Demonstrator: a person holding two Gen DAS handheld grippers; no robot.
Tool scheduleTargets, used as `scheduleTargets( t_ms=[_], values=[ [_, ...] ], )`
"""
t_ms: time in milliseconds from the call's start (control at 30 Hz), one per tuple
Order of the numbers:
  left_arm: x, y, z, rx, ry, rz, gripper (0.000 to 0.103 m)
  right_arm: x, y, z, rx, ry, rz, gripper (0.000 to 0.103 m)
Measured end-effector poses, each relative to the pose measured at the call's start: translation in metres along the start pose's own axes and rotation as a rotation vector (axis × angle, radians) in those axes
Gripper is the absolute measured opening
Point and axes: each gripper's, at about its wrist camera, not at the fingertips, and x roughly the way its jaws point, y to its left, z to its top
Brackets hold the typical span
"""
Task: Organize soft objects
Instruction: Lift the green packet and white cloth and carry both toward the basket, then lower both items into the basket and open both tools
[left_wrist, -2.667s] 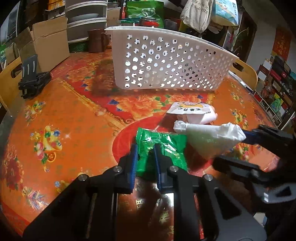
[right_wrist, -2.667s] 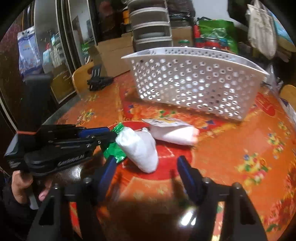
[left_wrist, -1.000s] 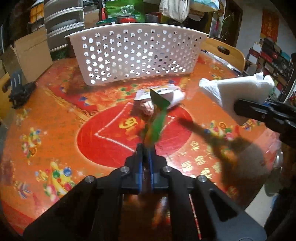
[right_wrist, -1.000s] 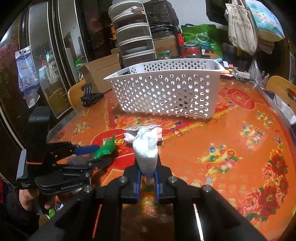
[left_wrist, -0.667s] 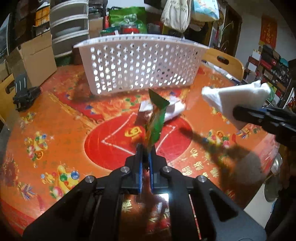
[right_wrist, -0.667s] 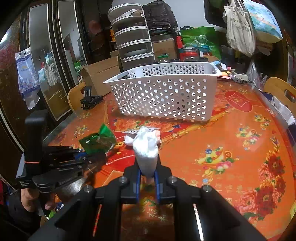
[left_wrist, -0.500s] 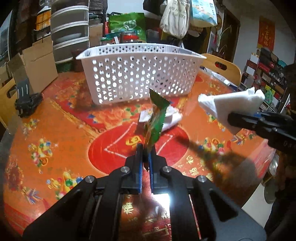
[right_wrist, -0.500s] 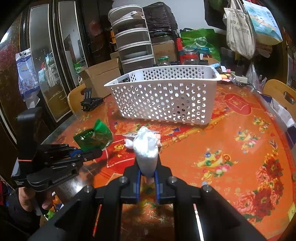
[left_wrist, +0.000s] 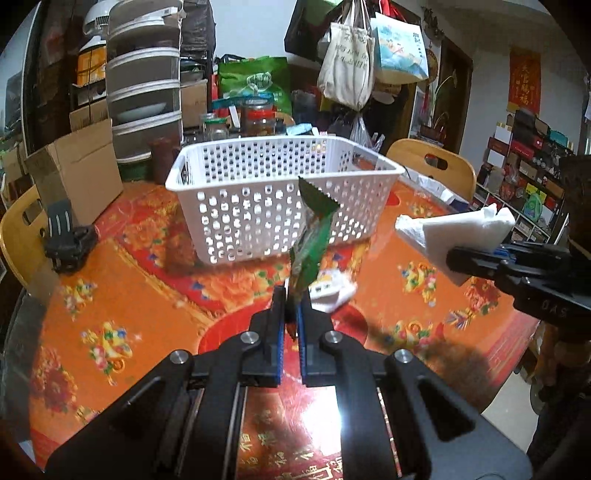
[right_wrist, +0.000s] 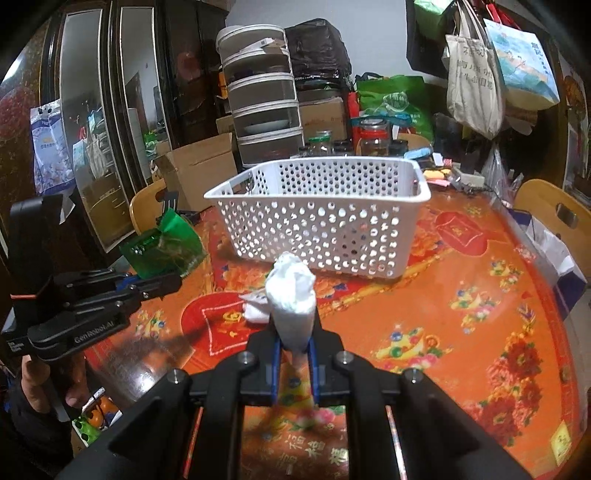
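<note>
Left wrist view: my left tongs (left_wrist: 291, 314) pinch a green snack packet (left_wrist: 312, 236), upright at 12 o'clock, before the white perforated basket (left_wrist: 280, 199). At 3 o'clock, the white tissue pack (left_wrist: 458, 232).

Right wrist view: my right tongs (right_wrist: 294, 343) pinch that tissue pack (right_wrist: 291, 299) above the tabletop (right_wrist: 461, 295); basket (right_wrist: 317, 218) at 12 o'clock, left tongs (right_wrist: 162, 282) at 9.

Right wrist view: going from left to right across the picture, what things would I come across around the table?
Green packet pinched in the left gripper → white tissue bundle clamped in the right gripper, with the white perforated basket behind it → wooden chair back at the far right.
</note>
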Motion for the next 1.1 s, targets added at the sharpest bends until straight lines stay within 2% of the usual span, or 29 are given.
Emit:
scheduleTargets(
  t_ms=[200, 433, 667, 900, 1100],
  values=[
    [-0.010, 0.000, 0.026, 0.012, -0.033, -0.002, 0.005, -0.008, -0.003, 0.024, -0.041, -0.025, -0.042, 0.010],
    [-0.015, 0.005, 0.074, 0.016, -0.064, -0.015, 0.005, -0.012, -0.007, 0.064, -0.091, -0.043, -0.090, 0.010],
    [-0.008, 0.011, 0.120, 0.013, -0.071, -0.009, 0.005, 0.001, -0.017, 0.101, -0.100, -0.029, -0.111, 0.010],
    [0.028, 0.018, 0.161, 0.012, -0.029, 0.004, 0.005, 0.040, -0.027, 0.130, -0.090, 0.028, -0.133, 0.010],
    [0.084, 0.029, 0.186, 0.002, 0.063, 0.050, 0.005, 0.084, -0.042, 0.146, -0.070, 0.108, -0.153, 0.010]
  ],
)
